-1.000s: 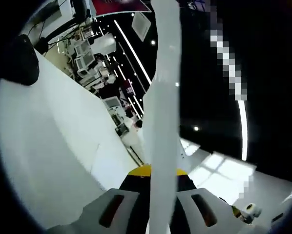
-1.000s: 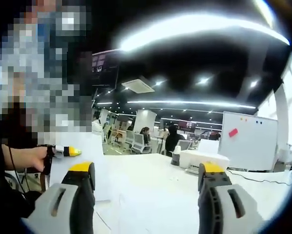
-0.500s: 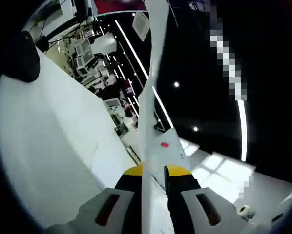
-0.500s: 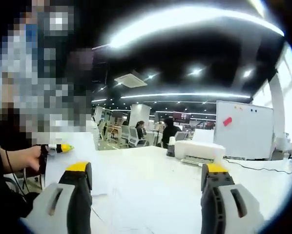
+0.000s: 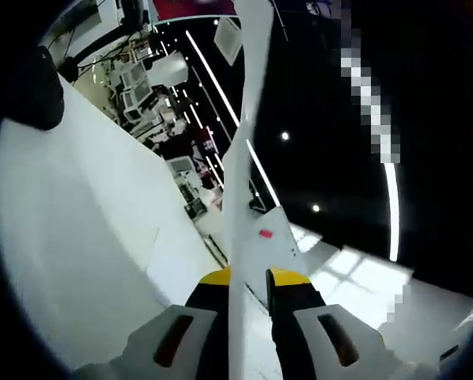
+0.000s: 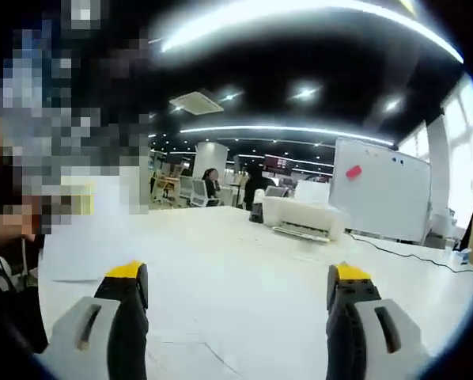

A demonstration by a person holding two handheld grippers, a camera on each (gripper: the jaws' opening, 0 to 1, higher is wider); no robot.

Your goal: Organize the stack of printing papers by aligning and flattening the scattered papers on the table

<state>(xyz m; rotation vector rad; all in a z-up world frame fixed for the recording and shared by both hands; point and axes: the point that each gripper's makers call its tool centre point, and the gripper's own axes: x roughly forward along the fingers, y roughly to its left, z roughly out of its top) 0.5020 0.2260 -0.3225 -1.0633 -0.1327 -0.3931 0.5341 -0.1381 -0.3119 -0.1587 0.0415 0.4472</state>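
Observation:
My left gripper (image 5: 248, 277) is shut on a bundle of white printing papers (image 5: 240, 158). I see the bundle edge-on, rising straight up between the yellow-tipped jaws, above the tilted white table (image 5: 78, 222). In the right gripper view the same papers (image 6: 90, 237) stand upright at the left over the table (image 6: 236, 245), held up in front of a person. My right gripper (image 6: 236, 273) is open wide with nothing between its jaws, low over the table surface.
A white printer (image 6: 300, 218) sits at the far side of the table, with a whiteboard (image 6: 371, 198) behind it. A cable (image 6: 410, 255) runs along the table to the right. A dark object (image 5: 31, 87) lies at the table's far left. Desks and people sit beyond.
The papers in my left gripper have turned from a broader band to a thin edge-on strip. The right view has swung, so the printer sits further left and the held papers loom larger.

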